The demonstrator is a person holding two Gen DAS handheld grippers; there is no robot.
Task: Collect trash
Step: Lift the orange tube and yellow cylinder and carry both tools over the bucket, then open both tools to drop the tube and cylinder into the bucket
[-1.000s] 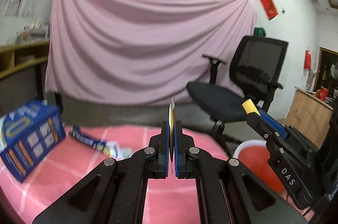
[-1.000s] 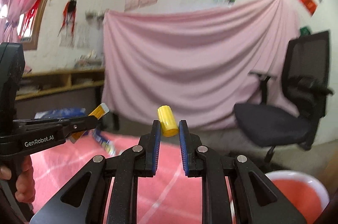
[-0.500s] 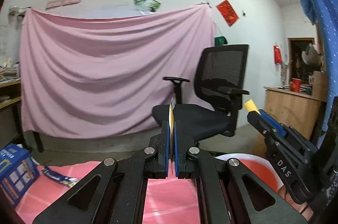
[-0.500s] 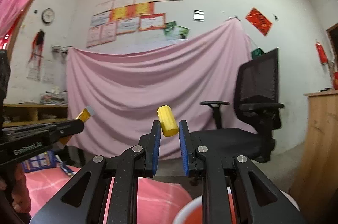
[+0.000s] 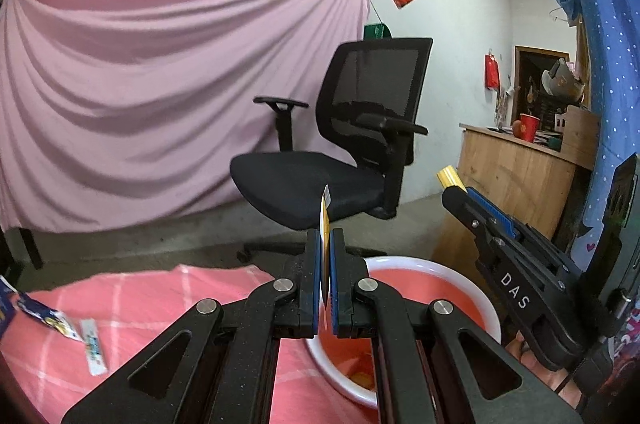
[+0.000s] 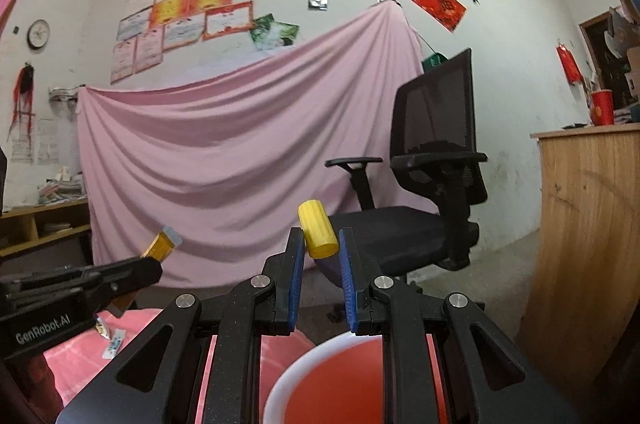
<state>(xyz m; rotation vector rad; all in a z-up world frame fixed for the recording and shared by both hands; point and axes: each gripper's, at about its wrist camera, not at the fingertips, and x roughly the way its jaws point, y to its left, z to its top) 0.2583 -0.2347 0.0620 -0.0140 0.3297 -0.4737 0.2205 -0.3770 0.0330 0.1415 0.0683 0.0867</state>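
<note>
Here, my left claw (image 5: 326,248) is clamped tight on a thin yellow-and-white wrapper (image 5: 325,214), held edge-on so that it stands up between the blue pads. My right claw (image 6: 319,256) is closed on a small yellow ribbed cap (image 6: 317,234), which juts up and tilts to the left between its fingertips. Both claws hang over a red basin with a white rim (image 5: 466,276), set at the edge of the surface's pink checked cloth (image 5: 160,300); a small orange scrap (image 5: 362,378) lies in its bottom. Two more sachets (image 5: 93,346) lie on the cloth at the far left, well apart from the basin. Behind stand a black office chair (image 5: 360,128), a draped pink sheet (image 5: 160,84) and a wooden counter (image 5: 516,176).
</note>
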